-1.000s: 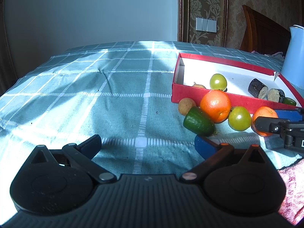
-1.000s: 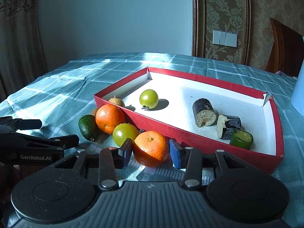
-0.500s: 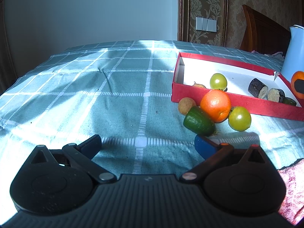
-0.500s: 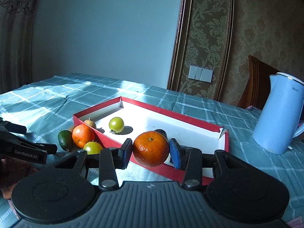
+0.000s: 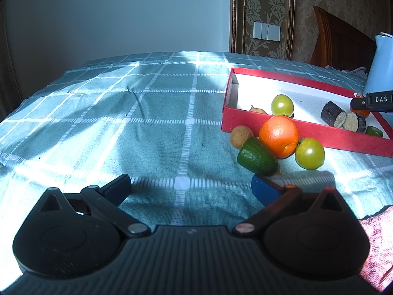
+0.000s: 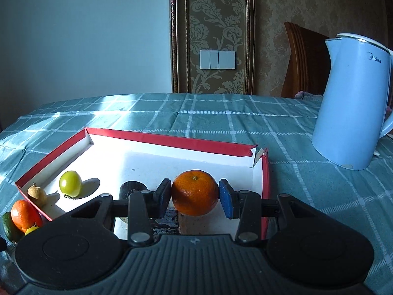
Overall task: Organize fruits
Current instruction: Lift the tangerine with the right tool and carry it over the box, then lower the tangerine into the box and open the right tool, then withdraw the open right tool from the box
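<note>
My right gripper (image 6: 195, 194) is shut on an orange tangerine (image 6: 194, 192) and holds it over the right end of the red box (image 6: 172, 140). Inside the box lie a green tomato (image 6: 70, 183), a small brown longan (image 6: 36, 194) and dark cut pieces (image 6: 132, 187). In the left wrist view the held tangerine (image 5: 359, 107) shows at the box's (image 5: 307, 129) far right behind a right-gripper finger (image 5: 373, 99). Outside the box sit an orange (image 5: 279, 136), a green tomato (image 5: 310, 153), a green cucumber piece (image 5: 258, 156) and a longan (image 5: 241, 136). My left gripper (image 5: 191, 188) stands open over the cloth, empty.
A pale blue kettle (image 6: 353, 100) stands on the checked tablecloth (image 5: 122, 113) right of the box. A wooden chair back (image 6: 304, 59) rises behind the table. A red towel (image 5: 378, 233) lies at the near right edge in the left wrist view.
My right gripper has lifted the tangerine off the cloth in front of the box and carried it right, over the box's right end. The left gripper has stayed still.
</note>
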Demonstrator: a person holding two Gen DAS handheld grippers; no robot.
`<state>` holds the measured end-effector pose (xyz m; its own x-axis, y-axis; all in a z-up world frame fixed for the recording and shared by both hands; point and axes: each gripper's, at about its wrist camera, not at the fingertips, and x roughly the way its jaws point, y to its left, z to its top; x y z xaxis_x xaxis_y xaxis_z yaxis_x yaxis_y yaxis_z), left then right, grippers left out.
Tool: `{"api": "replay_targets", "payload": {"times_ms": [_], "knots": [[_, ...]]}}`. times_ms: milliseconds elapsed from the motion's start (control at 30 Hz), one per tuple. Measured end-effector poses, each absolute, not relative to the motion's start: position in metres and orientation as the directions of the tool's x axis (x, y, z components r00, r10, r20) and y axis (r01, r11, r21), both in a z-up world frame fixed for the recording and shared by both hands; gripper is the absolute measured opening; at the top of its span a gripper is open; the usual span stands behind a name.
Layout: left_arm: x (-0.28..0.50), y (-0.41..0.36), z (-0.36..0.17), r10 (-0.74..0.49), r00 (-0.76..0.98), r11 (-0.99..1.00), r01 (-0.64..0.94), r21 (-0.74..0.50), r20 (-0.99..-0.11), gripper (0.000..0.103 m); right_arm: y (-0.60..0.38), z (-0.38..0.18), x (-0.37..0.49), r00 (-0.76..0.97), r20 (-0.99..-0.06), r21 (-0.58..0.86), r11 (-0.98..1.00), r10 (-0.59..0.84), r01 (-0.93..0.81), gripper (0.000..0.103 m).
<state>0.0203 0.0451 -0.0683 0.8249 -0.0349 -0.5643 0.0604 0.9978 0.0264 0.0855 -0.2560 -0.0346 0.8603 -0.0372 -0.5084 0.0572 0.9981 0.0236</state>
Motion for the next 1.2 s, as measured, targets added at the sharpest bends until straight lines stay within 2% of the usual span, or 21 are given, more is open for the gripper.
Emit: {"api": "replay_targets", "payload": {"times_ms": [167,567,667,700,767,967,1200], "knots": [[0.020,0.045,-0.068,-0.035,0.825,0.998,0.060,0.026,-0.565,0.103,-0.266,-0.047,0.103,0.837,-0.545,0.067,0.992,-0.050,0.103,0.042],[0.020,0.045,-0.069,-0.035,0.824,0.998,0.060,0.025,-0.565,0.103,-0.268,-0.045,0.100,0.837,-0.545,0.077,0.991,-0.048,0.107,0.043],[0.021,0.045,-0.069,-0.036,0.823,0.998,0.061,0.025,-0.566,0.103,-0.271,-0.040,0.089,0.854,-0.517,0.094,0.989,-0.050,0.115,0.053],[0.021,0.045,-0.070,-0.036,0.823,0.998,0.060,0.024,-0.566,0.103,-0.272,-0.036,0.082,0.865,-0.499,0.102,0.988,-0.052,0.118,0.062],[0.021,0.045,-0.070,-0.037,0.823,0.998,0.060,0.023,-0.566,0.103,-0.272,-0.029,0.069,0.878,-0.477,0.114,0.987,-0.045,0.112,0.066],[0.020,0.045,-0.070,-0.035,0.824,0.998,0.060,0.025,-0.566,0.103,-0.257,-0.025,0.014,0.894,-0.439,0.157,0.987,0.089,-0.021,0.066],[0.020,0.045,-0.070,-0.035,0.825,0.998,0.060,0.026,-0.565,0.103,-0.216,-0.040,-0.027,0.865,-0.456,0.046,0.976,0.211,-0.214,0.066]]}}
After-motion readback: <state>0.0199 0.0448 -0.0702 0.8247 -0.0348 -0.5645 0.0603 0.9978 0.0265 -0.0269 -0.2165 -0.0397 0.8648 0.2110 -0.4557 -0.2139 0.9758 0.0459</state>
